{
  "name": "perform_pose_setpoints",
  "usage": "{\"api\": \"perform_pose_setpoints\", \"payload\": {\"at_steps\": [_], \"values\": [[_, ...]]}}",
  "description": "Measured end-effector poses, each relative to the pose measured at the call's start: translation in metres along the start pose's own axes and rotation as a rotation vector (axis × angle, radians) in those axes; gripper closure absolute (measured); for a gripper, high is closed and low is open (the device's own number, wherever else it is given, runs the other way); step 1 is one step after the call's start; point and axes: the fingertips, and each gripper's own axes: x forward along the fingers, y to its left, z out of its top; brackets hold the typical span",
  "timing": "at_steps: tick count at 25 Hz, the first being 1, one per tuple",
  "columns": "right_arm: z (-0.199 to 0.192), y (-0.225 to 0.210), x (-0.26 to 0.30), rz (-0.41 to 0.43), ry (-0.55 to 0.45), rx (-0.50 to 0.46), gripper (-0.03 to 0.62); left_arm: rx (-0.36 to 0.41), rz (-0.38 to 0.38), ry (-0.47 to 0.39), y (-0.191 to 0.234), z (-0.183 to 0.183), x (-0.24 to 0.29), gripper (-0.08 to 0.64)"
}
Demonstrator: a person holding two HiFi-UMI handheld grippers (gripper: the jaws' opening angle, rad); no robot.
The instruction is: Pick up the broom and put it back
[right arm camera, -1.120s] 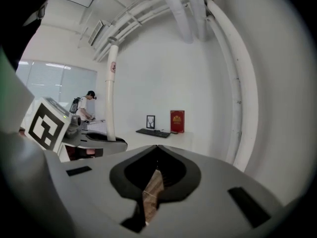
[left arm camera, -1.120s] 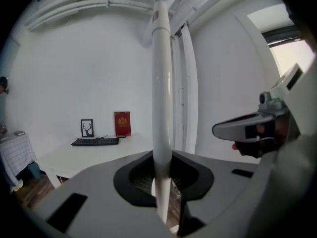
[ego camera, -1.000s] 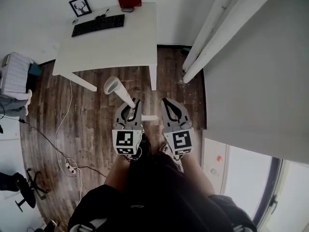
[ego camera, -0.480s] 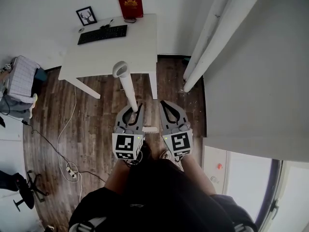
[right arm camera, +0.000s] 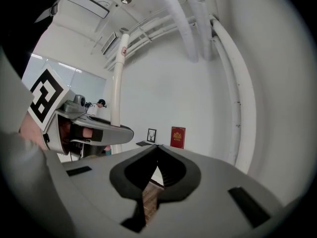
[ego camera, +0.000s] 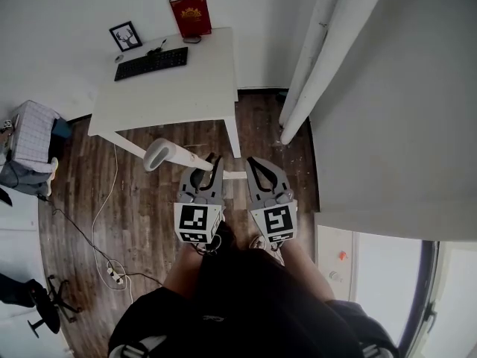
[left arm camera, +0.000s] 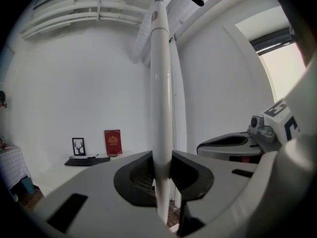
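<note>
Wood floor [ego camera: 149, 200] is filling most of the head view, with a white wall running along its right side. White tabletop [ego camera: 179, 95] is sitting against the far wall. Two white pipes [ego camera: 309, 58] are running down the wall to the floor, right of the tabletop.

Broom [left arm camera: 161, 108]: only the white handle is showing. It is off the floor and is passing between the left jaws. In the left gripper view it is rising near upright past them, while in the head view its capped end is leaning left over the floor in front of the tabletop.

Left hand-held gripper [ego camera: 206, 166] is clamping the handle. Jaws are partly apart, with both pads pressing the pole from either side.

Right hand-held gripper [ego camera: 257, 166] is sitting just beside the left one, apart from the broom. Its jaws are fully together with nothing between them, only floor showing past the gap.

On the tabletop, a black keyboard [ego camera: 151, 63] is lying near the back edge. A red book [ego camera: 191, 15] is standing against the wall behind it, and a small framed deer picture [ego camera: 125, 36] is standing to the left of the book.
</note>
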Motion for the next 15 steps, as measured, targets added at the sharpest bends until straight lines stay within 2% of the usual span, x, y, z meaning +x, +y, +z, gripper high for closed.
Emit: {"api": "perform_pose_setpoints", "payload": {"at_steps": [6,15], "values": [[-0.007,0.000,-0.001,-0.008,0.018,0.000,0.571,-0.012,-0.027,-0.017,0.000,0.010,0.009,0.497],[-0.014,-0.003,-0.009,-0.022,0.032,0.008,0.571,-0.008,-0.061,0.019,-0.014,0.001,0.010,0.497]]}}
